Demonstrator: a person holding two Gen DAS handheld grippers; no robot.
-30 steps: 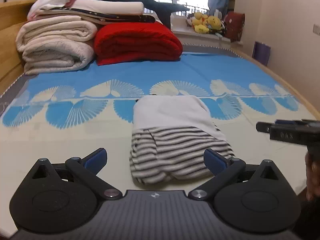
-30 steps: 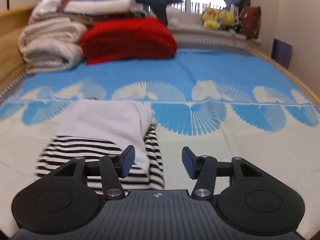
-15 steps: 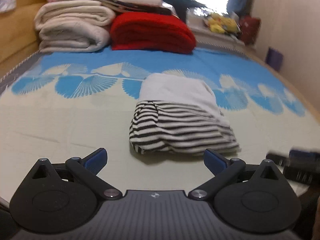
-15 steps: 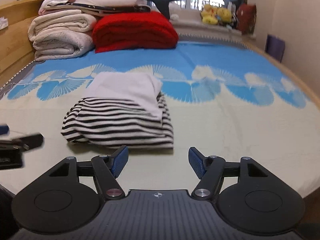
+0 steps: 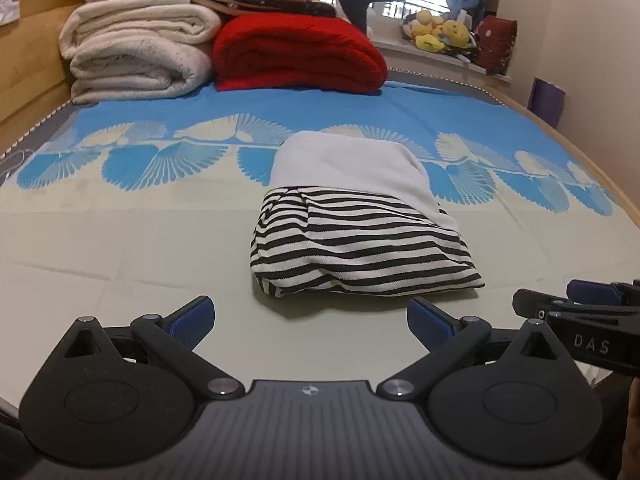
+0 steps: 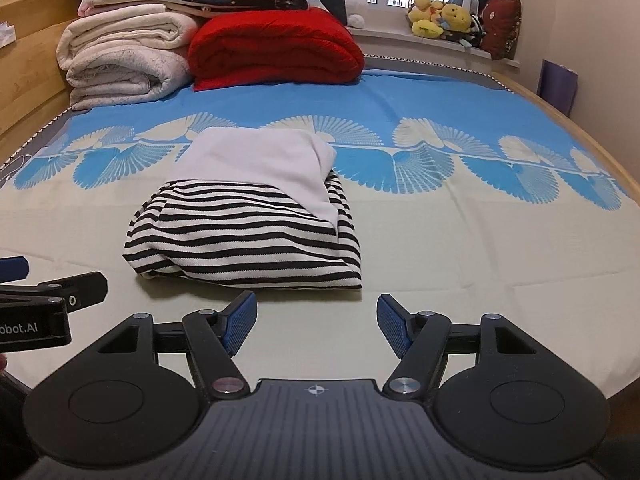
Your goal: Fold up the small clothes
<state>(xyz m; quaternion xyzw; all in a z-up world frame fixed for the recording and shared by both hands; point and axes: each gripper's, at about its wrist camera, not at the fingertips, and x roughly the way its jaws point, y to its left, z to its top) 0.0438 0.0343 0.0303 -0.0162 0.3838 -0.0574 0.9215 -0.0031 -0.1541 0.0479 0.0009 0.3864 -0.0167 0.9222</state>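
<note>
**Both grippers backed off; folded garment left on bed**

Since a second ago both views have pulled back: the left gripper [image 5: 310, 320] no longer straddles the near hem of the striped garment [image 5: 352, 240], and the right gripper [image 6: 316, 322], which then overlapped the stripes, now sits clear of them.

Garment: folded bundle, white panel on top at the far end, black-and-white stripes toward the near end. It lies on the pale near part of the bed sheet [image 5: 120, 240], well apart from the blanket stack [image 5: 136, 52] and red quilt [image 5: 296, 52] at the far end.

Key relation: bundle lies just ahead of both grippers, dead ahead for the left, ahead and to the left for the right. Its long axis looks to run near-to-far. Neither is clearly nearer.

Pose: both pitched downward toward the sheet, side by side, each visible at the edge of the other's view.

Jaws: left spread wide, right parted somewhat less; nothing between either pair.

Judgement: fold looks finished.
</note>
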